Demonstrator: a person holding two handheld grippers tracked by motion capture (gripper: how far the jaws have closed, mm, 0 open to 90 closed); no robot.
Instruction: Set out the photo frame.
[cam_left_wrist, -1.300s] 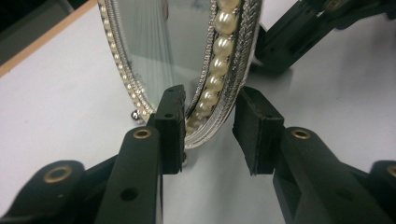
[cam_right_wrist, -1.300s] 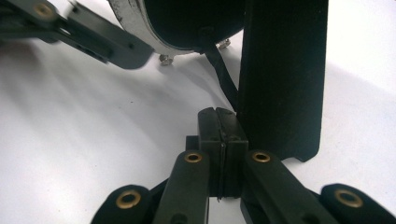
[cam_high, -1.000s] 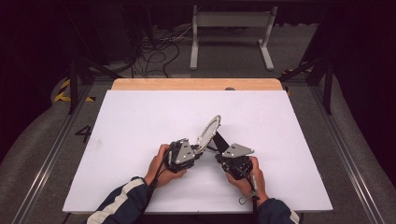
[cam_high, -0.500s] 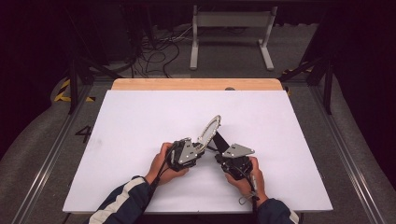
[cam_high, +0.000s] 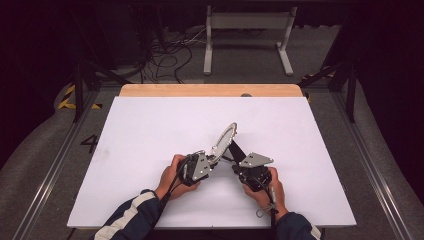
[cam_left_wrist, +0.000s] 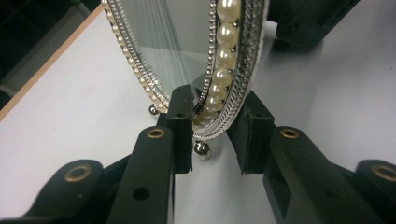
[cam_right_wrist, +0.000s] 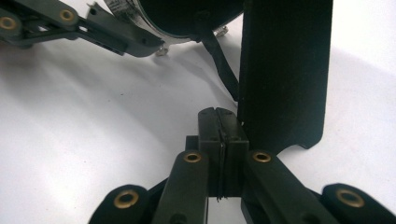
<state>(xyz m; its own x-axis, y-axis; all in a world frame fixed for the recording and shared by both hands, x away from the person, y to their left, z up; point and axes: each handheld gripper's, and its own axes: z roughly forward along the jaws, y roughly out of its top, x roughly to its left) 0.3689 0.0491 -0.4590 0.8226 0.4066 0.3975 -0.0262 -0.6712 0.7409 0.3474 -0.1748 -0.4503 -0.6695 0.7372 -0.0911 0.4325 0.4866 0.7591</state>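
Observation:
An oval frame (cam_high: 224, 140) with a pearl and silver rim (cam_left_wrist: 225, 60) and a glass front (cam_left_wrist: 173, 51) stands tilted on the white table (cam_high: 150, 130). My left gripper (cam_high: 212, 159) is shut on its lower rim, with one jaw on each side (cam_left_wrist: 212, 122). A small silver ball foot (cam_left_wrist: 201, 149) hangs below the rim. Behind the frame a black stand flap (cam_right_wrist: 285, 70) reaches down to the table, joined to the dark back (cam_right_wrist: 187, 16) by a thin black strap (cam_right_wrist: 222, 65). My right gripper (cam_right_wrist: 218, 116) is shut, its jaws pressed together just left of the flap (cam_high: 236, 151).
The table has a wooden strip (cam_high: 210, 90) along its far edge. Beyond it are cables (cam_high: 165, 55) and a white metal stand (cam_high: 247, 35) on the floor. Both forearms come in from the near edge, in striped sleeves (cam_high: 135, 215).

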